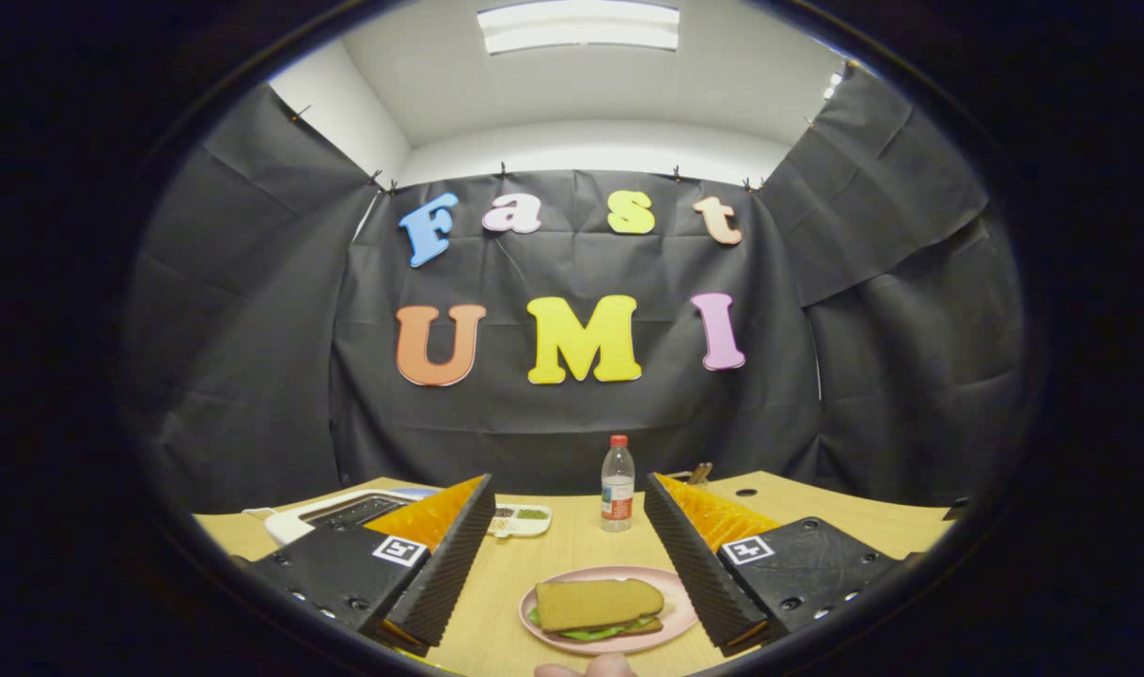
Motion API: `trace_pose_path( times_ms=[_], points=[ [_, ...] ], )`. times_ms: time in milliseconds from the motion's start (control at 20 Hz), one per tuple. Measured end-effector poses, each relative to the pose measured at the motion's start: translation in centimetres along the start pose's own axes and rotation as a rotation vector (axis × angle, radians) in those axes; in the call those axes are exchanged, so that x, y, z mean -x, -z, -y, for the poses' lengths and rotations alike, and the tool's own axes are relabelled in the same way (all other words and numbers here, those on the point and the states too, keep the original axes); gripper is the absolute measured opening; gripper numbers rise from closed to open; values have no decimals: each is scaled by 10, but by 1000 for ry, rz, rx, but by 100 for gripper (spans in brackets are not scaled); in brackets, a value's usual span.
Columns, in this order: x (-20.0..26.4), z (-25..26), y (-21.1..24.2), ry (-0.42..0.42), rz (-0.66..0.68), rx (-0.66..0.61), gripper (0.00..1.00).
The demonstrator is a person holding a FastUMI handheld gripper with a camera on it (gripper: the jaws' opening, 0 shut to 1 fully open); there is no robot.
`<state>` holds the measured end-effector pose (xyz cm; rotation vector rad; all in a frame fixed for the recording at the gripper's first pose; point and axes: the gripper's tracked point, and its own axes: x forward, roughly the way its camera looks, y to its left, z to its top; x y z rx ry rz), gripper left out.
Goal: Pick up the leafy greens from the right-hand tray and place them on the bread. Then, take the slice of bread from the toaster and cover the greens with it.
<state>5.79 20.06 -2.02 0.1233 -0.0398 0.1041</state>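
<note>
hand-held gripper (572, 564) spread wide above sandwich (598, 609) (pink plate (670, 625)).

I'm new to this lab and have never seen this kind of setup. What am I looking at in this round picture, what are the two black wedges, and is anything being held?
The picture comes from a fisheye camera riding on a hand-held gripper, looking forward along its two fingers. The black ribbed wedges with orange sides are those fingers; they stand wide apart and hold nothing. Between them, on the wooden table, sits a pink plate with a finished sandwich: a bread slice covering leafy greens that peek out underneath. Beyond the fingers stand a water bottle, a small white tray and, behind the left finger, a white toaster. A fingertip of the person shows at the near edge.
</note>
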Motion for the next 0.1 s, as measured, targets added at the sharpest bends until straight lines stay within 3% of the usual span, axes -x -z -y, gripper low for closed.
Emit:
trace_pose_path(
  times_ms=[100],
  points=[
    [-2, 0, 1, 1, 1, 0, 98]
  ],
)
